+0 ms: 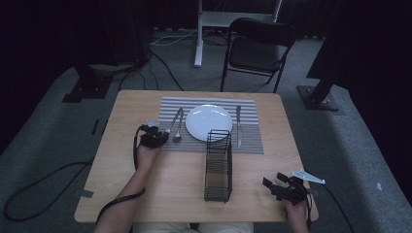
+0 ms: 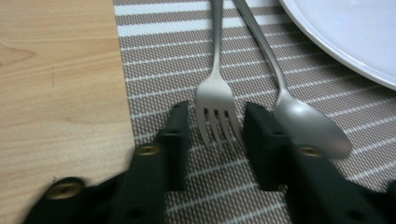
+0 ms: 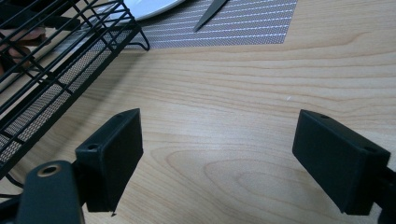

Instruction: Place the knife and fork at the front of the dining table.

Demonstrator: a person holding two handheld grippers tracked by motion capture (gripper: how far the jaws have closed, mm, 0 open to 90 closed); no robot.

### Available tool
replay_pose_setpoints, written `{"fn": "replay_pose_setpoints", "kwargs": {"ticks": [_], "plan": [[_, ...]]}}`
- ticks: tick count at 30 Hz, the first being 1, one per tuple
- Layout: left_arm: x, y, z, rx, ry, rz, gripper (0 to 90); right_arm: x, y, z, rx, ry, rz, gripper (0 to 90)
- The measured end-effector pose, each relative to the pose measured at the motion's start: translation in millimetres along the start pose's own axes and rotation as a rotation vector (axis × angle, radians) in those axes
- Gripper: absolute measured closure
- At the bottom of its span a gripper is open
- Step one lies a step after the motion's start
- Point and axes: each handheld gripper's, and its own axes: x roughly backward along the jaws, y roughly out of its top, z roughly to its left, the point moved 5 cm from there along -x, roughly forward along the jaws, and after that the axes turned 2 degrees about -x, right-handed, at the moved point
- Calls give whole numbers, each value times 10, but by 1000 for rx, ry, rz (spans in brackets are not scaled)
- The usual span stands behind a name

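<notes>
A silver fork (image 2: 215,107) lies on the striped placemat (image 2: 163,51), left of a spoon (image 2: 308,126) and the white plate (image 2: 345,32). My left gripper (image 2: 217,112) is down at the mat with the fork's tines between its jaws. The right jaw is against the tines, and a thin gap shows at the left jaw. In the high view the left gripper (image 1: 163,136) sits at the mat's left edge by the fork (image 1: 171,125). My right gripper (image 3: 217,154) stands wide open over bare wood near the table's front right corner (image 1: 273,179).
A black wire rack (image 1: 218,165) stands in the middle of the table, running from the plate (image 1: 209,122) towards the front edge. A knife (image 1: 238,126) lies right of the plate. The rack (image 3: 51,60) is at my right gripper's left. A folding chair (image 1: 260,48) stands beyond the table.
</notes>
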Motion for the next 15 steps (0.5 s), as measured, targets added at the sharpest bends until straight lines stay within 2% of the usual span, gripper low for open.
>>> {"fn": "replay_pose_setpoints", "kwargs": {"ticks": [6, 7, 11, 12, 14, 15], "plan": [[45, -17, -1, 26, -29, 4, 680, -1, -1, -1, 0, -1, 1, 156], [57, -31, -1, 36, -35, 18, 680, -1, 0, -2, -1, -1, 1, 155], [123, -96, -31, 59, -32, 23, 681, -2, 1, -2, -1, 1, 1, 156], [141, -109, -47, 58, -35, 22, 680, -4, 2, -1, -1, 1, 1, 155], [181, -135, -112, 43, -83, 25, 660, -5, 2, 0, 1, 1, 1, 156], [203, -148, -143, 21, -73, 23, 627, -5, 2, 0, 1, 1, 0, 156]]}}
